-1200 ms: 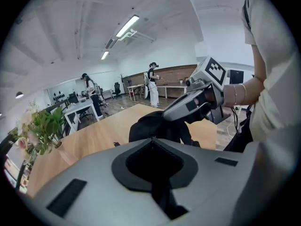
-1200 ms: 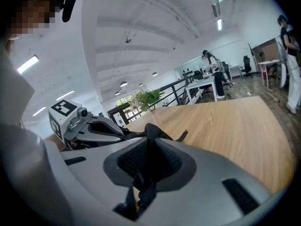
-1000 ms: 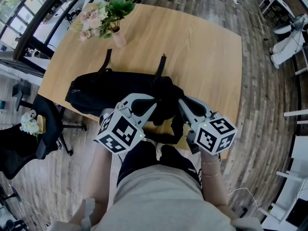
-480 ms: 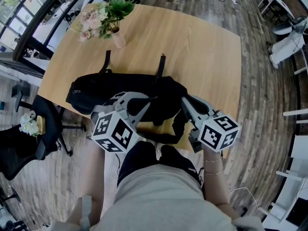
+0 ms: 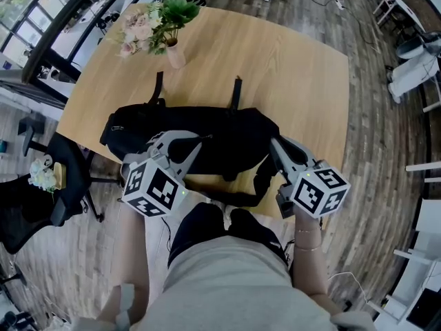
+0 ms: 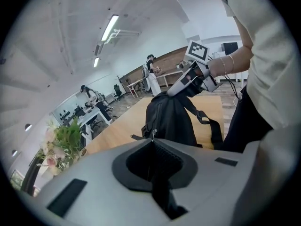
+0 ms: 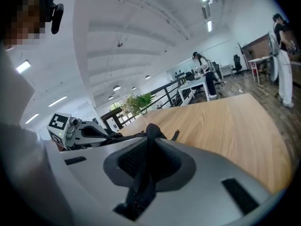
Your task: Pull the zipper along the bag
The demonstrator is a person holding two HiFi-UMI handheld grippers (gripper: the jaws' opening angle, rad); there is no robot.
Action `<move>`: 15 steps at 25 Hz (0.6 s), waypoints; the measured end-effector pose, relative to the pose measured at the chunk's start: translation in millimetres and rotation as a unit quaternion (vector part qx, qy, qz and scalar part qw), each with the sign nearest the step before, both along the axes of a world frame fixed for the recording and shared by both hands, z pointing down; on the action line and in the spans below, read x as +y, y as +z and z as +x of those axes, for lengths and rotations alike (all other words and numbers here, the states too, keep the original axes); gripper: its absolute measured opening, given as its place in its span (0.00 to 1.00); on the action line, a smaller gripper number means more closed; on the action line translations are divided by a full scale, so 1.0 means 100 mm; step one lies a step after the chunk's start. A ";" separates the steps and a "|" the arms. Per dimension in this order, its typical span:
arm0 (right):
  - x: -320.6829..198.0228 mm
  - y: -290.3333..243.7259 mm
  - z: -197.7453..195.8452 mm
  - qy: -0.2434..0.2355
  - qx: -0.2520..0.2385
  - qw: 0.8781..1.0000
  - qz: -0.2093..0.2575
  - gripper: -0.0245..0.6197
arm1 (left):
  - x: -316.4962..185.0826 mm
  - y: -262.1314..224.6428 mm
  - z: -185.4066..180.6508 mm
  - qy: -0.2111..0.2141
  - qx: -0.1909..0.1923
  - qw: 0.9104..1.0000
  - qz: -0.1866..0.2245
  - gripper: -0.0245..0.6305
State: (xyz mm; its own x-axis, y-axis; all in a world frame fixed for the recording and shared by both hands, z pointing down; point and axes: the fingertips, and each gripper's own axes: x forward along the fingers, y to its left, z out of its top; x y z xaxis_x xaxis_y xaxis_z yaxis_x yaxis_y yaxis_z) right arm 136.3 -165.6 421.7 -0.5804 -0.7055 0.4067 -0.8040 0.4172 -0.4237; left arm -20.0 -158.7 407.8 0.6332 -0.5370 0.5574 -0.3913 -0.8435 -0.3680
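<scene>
Black soft-fabric bag (image 5: 207, 126) lies on its side on the light wooden worktop (image 5: 296, 67), close to the near edge, between the two claws. The left claw (image 6: 153, 138) is closed tight, with the small metal zipper pull (image 6: 153, 133) pinched at its very tips. The right claw (image 7: 151, 134) is clamped on a fold of the bag's fabric at the right end and acts as the anchor.

Hazards from this state:
- Pull slip — the hold on the zipper pull is a tip pinch only. A tug angled away from the zipper line would likely twist it out of the claw.
- Slider jam: if the anchored fold goes slack, fabric can bunch ahead of the slider and stall it.
- Bag shift — the bag sits near the worktop edge with a black webbing strap (image 5: 260, 178) hanging over it. Losing the anchor grip could let the bag drag sideways or off.

Orientation: the bag's long axis runs left to right across the head view, roughly parallel to the near edge. Its two carry straps (image 5: 236, 92) point toward the far side. The zipper line is judged to follow the long axis.
</scene>
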 end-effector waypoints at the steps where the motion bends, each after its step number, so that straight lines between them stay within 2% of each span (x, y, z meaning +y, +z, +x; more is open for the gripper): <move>1: 0.00 0.00 0.01 0.002 0.004 1.000 0.001 0.13 | -0.02 0.00 -0.04 -0.010 0.001 1.000 0.001 0.06; 11: -0.02 -0.01 0.07 0.013 0.025 1.000 0.008 0.14 | -0.10 -0.02 -0.52 -0.092 0.025 0.995 0.005 0.07; 13: -0.03 -0.04 0.05 0.007 0.058 0.998 0.030 0.15 | -0.07 0.02 -0.51 -0.090 0.010 0.996 0.009 0.07; 15: -0.03 -0.08 0.00 -0.013 0.121 0.991 0.061 0.20 | -0.05 0.08 -0.49 -0.089 -0.016 0.996 0.018 0.06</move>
